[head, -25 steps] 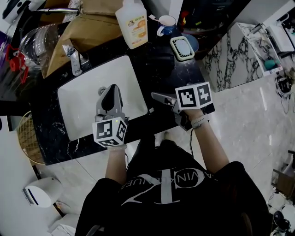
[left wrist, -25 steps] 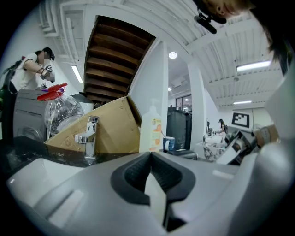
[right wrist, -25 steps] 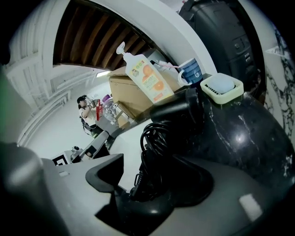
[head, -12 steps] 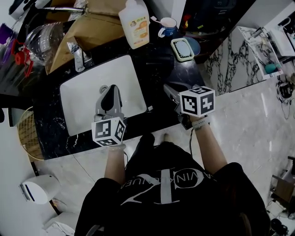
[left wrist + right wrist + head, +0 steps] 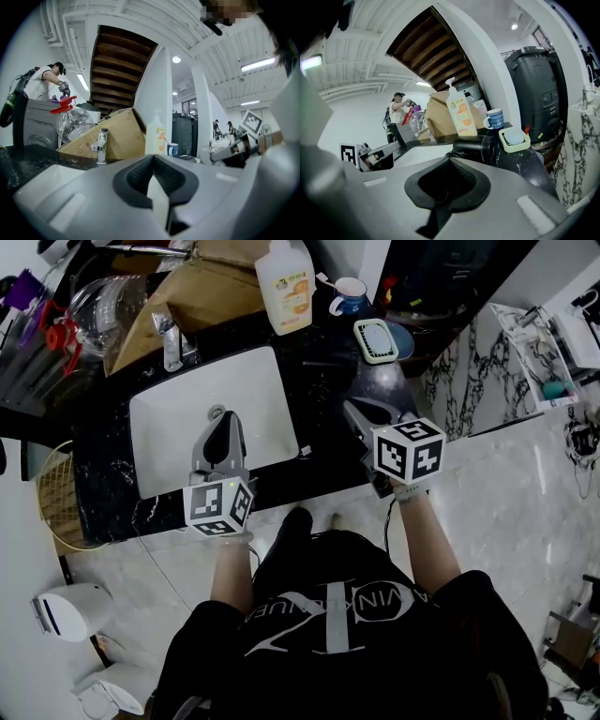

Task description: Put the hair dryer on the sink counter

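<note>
Hair dryer (image 5: pixel 478 146) is seen lying on the black bench (image 5: pixel 323 460), right of the sink basin (image 5: pixel 169 432) and just ahead of the right tool (image 5: pixel 359 412). Placement is judged done. The right tool's jaws have just been closing and are now together, with nothing between them. The left tool (image 5: pixel 217 423) is held over the basin, jaws together, empty. Only withdrawal seems left. The bench's back is crowded by soap dish (image 5: pixel 376 340), mug (image 5: pixel 350 296), detergent bottle (image 5: pixel 286 287) and faucet (image 5: pixel 173 338). Its front edge lies near both tools, and free room is offered toward the person.
</note>
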`<move>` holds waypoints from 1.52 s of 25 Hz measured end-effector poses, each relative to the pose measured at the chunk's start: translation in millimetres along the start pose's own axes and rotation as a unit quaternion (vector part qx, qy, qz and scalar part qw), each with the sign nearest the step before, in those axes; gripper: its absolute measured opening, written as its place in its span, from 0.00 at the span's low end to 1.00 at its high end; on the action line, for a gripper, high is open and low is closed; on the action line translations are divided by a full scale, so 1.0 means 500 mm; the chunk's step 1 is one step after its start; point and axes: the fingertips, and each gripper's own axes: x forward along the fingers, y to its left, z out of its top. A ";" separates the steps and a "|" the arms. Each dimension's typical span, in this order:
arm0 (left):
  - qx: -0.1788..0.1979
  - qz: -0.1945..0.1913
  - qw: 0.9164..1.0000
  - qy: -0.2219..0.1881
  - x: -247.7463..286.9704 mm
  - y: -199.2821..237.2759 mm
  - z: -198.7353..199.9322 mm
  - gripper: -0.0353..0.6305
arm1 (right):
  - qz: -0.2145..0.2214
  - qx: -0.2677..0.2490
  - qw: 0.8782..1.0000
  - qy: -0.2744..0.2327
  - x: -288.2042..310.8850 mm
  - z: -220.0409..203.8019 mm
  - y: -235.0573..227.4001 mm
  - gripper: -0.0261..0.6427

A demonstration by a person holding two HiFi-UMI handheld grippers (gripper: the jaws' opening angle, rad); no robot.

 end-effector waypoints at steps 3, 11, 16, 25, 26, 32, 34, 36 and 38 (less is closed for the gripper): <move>0.001 0.007 1.000 -0.004 -0.017 -0.001 0.004 0.05 | -0.002 -0.014 1.000 -0.023 -0.018 0.014 0.002 0.04; 0.006 0.023 1.000 -0.014 -0.061 -0.003 0.020 0.05 | -0.012 -0.044 0.997 -0.069 -0.063 0.046 0.005 0.04; 0.006 0.029 0.999 -0.022 -0.086 -0.003 0.029 0.05 | -0.020 -0.071 0.992 -0.098 -0.086 0.062 0.012 0.04; 0.018 0.040 0.998 -0.041 -0.124 -0.008 0.053 0.05 | -0.035 -0.121 0.979 -0.160 -0.129 0.102 0.028 0.04; 0.019 0.040 0.998 -0.043 -0.127 -0.010 0.054 0.05 | -0.037 -0.127 0.978 -0.164 -0.132 0.105 0.030 0.04; 0.031 0.042 0.997 -0.054 -0.134 -0.012 0.074 0.05 | -0.038 -0.145 0.972 -0.184 -0.146 0.123 0.037 0.04; 0.032 0.043 0.997 -0.056 -0.135 -0.010 0.081 0.05 | -0.037 -0.149 0.969 -0.193 -0.151 0.130 0.039 0.04; 0.031 0.045 0.997 -0.058 -0.136 -0.006 0.086 0.05 | -0.036 -0.156 0.967 -0.198 -0.154 0.136 0.043 0.04; 0.031 0.048 0.997 -0.060 -0.137 -0.002 0.090 0.05 | -0.036 -0.163 0.966 -0.200 -0.153 0.141 0.046 0.04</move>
